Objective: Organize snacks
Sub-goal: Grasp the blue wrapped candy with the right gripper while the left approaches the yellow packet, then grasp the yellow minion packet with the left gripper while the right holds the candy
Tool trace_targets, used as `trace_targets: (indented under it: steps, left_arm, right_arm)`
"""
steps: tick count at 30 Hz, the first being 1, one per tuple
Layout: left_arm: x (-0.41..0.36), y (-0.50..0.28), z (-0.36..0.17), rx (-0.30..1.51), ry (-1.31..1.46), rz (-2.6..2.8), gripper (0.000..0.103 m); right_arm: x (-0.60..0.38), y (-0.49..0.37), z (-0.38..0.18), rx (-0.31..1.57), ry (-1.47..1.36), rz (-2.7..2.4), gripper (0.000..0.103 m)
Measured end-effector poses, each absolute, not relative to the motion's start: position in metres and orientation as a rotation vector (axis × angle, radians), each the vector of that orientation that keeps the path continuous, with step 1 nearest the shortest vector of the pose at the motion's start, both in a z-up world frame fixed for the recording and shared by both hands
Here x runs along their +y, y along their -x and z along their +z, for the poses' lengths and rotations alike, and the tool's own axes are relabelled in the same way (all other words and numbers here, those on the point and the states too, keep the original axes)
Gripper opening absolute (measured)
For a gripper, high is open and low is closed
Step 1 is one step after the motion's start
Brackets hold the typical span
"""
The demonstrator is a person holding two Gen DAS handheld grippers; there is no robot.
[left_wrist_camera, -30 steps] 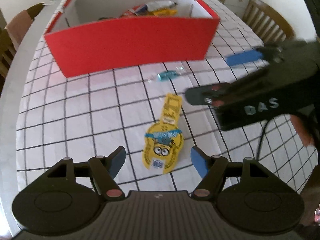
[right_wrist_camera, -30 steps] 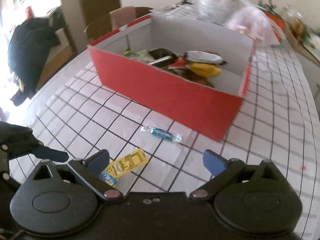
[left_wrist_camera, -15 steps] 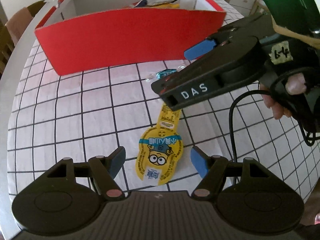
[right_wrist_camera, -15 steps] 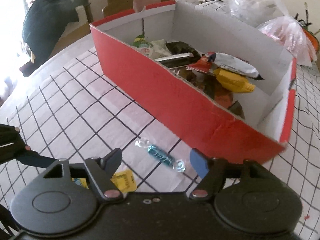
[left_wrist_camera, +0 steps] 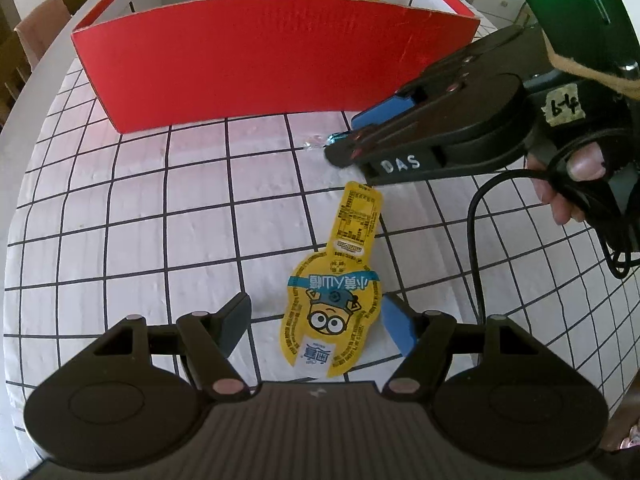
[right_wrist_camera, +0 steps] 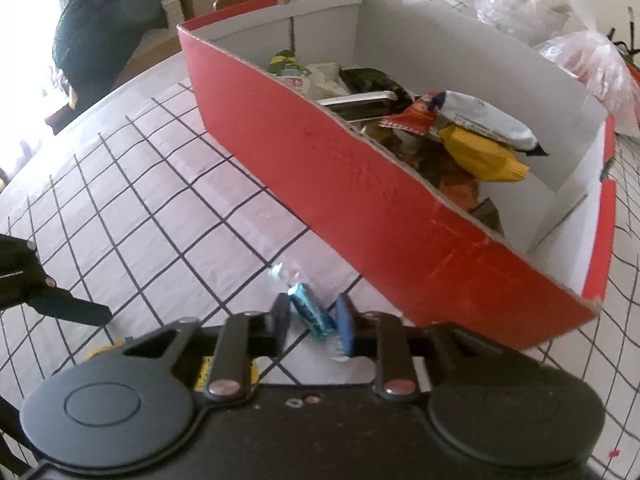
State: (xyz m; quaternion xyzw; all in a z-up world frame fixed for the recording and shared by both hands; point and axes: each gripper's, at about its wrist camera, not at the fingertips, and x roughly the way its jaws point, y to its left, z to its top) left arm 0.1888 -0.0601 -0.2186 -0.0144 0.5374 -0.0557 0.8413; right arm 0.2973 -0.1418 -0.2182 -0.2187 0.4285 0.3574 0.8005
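Observation:
A yellow cartoon snack packet point(left_wrist_camera: 336, 312) lies flat on the checked tablecloth, between the fingers of my left gripper point(left_wrist_camera: 316, 324), which is open over it. My right gripper point(right_wrist_camera: 312, 316) is shut on a small blue wrapped candy point(right_wrist_camera: 310, 310) at the foot of the red box's front wall. In the left wrist view the right gripper point(left_wrist_camera: 348, 136) reaches in from the right, with the candy's clear wrapper end point(left_wrist_camera: 318, 143) showing at its tips. The red cardboard box point(right_wrist_camera: 360, 184) holds several snack packs.
A person's hand point(left_wrist_camera: 568, 184) holds the right gripper, and a black cable point(left_wrist_camera: 476, 240) hangs over the cloth. Plastic bags point(right_wrist_camera: 592, 60) sit behind the box at right. A chair point(left_wrist_camera: 36, 36) and the table's rounded edge point(left_wrist_camera: 24, 92) lie at left.
The right gripper moved in close to the red box and shut on the blue candy. The left gripper stayed open over the yellow packet.

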Motion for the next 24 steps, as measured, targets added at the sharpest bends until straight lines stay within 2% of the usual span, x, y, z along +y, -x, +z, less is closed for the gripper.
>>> trace_targets:
  steps: [14,16,18,24]
  left_arm:
    - [-0.068,-0.182,-0.221,1.126,-0.032,-0.163,0.070]
    - [-0.072,-0.181,-0.220,1.124,-0.056,-0.158,0.058]
    - [-0.074,-0.182,-0.220,1.122,-0.069,-0.170,0.052]
    - [-0.072,-0.182,-0.218,1.139,-0.044,-0.172,0.045]
  right_arm:
    - [-0.179,-0.272,-0.217,0.974,0.303,0.603,0.011]
    - [-0.185,-0.267,-0.216,0.986,0.275,0.584,0.011]
    - [-0.189,-0.262,-0.216,0.993,0.245,0.565,0.011]
    - [-0.201,-0.242,-0.213,1.009,0.147,0.501,0.011]
